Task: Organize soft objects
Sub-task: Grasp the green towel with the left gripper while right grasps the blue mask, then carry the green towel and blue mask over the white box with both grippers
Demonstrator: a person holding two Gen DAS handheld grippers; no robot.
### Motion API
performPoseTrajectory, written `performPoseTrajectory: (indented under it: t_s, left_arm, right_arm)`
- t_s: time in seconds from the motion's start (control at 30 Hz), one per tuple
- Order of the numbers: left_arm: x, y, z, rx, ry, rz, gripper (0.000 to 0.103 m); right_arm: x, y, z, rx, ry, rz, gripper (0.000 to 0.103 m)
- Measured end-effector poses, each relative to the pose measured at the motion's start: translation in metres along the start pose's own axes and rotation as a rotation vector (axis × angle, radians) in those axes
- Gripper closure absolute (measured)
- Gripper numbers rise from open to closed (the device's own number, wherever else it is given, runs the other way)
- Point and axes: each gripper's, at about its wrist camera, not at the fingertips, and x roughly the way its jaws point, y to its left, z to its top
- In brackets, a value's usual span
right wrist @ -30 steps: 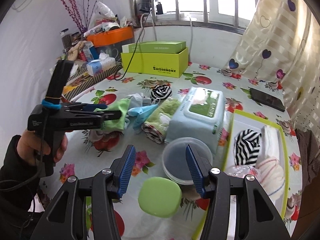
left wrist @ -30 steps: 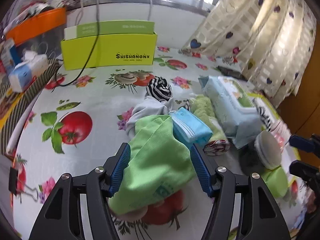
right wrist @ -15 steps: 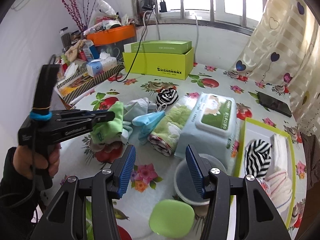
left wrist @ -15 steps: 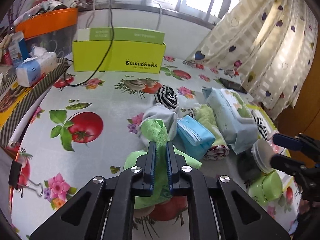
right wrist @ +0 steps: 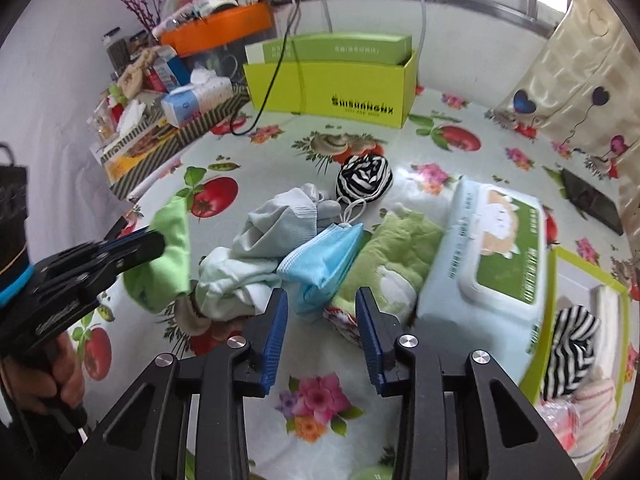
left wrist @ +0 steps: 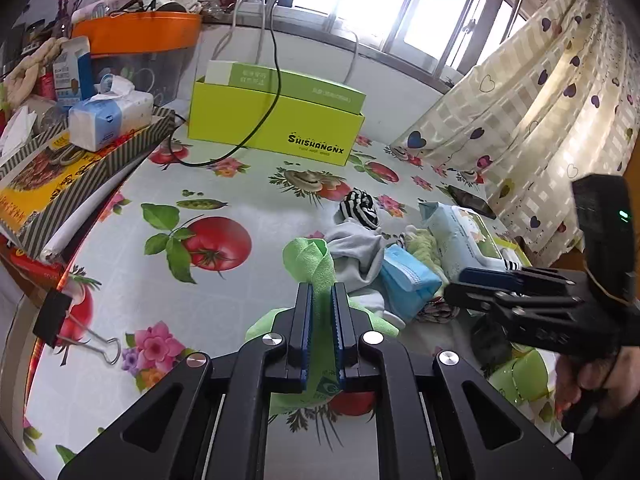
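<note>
Left wrist view: left gripper [left wrist: 320, 304], jaws pinched tight on a light green cloth [left wrist: 316, 264]. Cloth is thin, plain, bunched into a fold that rises above the fingertips; its lower part spreads under the fingers and is largely hidden by them. A small printed label shows on it near the gripper base, too small to read.

Beyond the left gripper's tips, slightly to its right: grey-white garment [left wrist: 356, 252], crumpled; black-and-white striped bundle [left wrist: 360, 208] farther out; blue face mask pack [left wrist: 408, 280] just beside the garment; fuzzy green towel [left wrist: 424, 244], mostly covered; wet wipes pack [left wrist: 460, 236], pale blue, green lid.

Right wrist view: right gripper [right wrist: 322, 316], jaws part-way apart, having just been closing; nothing is pressed between the pads. The face mask pack lies directly ahead of the gap, its near corner low between the fingertips; whether a pad touches it cannot be told. Left of the right gripper, the other tool holds the green cloth clear of the flowered tablecloth [right wrist: 320, 396]. Right of the right gripper: a green-rimmed tray [right wrist: 580, 268], cut off by the frame edge, holding a second striped piece [right wrist: 572, 340] and pale, pinkish items that are blurred.

Far side of the table: yellow-green box [right wrist: 332, 88].
</note>
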Motion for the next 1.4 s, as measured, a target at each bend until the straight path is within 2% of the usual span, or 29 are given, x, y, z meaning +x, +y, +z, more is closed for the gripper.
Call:
performPoseTrajectory:
  t_s: [0.07,0.17,0.23,0.27,0.47,0.67,0.97,1.4]
  left_arm:
    - [-0.002,0.001,-0.001,-0.002,-0.002,-0.002,0.094]
    - [-0.003,0.002,-0.002,-0.006,-0.004,-0.007,0.094]
    - [-0.005,0.003,-0.002,-0.007,-0.004,-0.009,0.094]
    - [-0.005,0.003,-0.002,-0.007,-0.004,-0.009,0.094]
    - [-0.011,0.0,-0.004,-0.008,-0.014,-0.02,0.094]
    - [-0.023,-0.009,-0.005,0.003,-0.031,-0.031,0.094]
    - [-0.051,-0.046,-0.006,0.055,-0.067,-0.061,0.094]
    - [-0.062,-0.116,-0.004,0.155,-0.078,-0.14,0.094]
  right_arm:
    - [0.008,0.001,0.006,-0.003,0.014,-0.001,0.071]
    - [0.022,0.001,0.011,0.006,0.048,0.004,0.083]
    - [0.03,-0.001,0.012,0.013,0.065,0.008,0.086]
    - [0.031,-0.002,0.012,0.019,0.065,0.014,0.091]
    - [0.019,-0.004,0.007,0.024,0.02,0.037,0.095]
    - [-0.017,0.002,-0.003,0.004,-0.074,0.08,0.095]
    - [-0.084,0.007,-0.035,-0.023,-0.208,0.128,0.095]
    - [-0.163,-0.041,-0.091,0.057,-0.346,0.093,0.095]
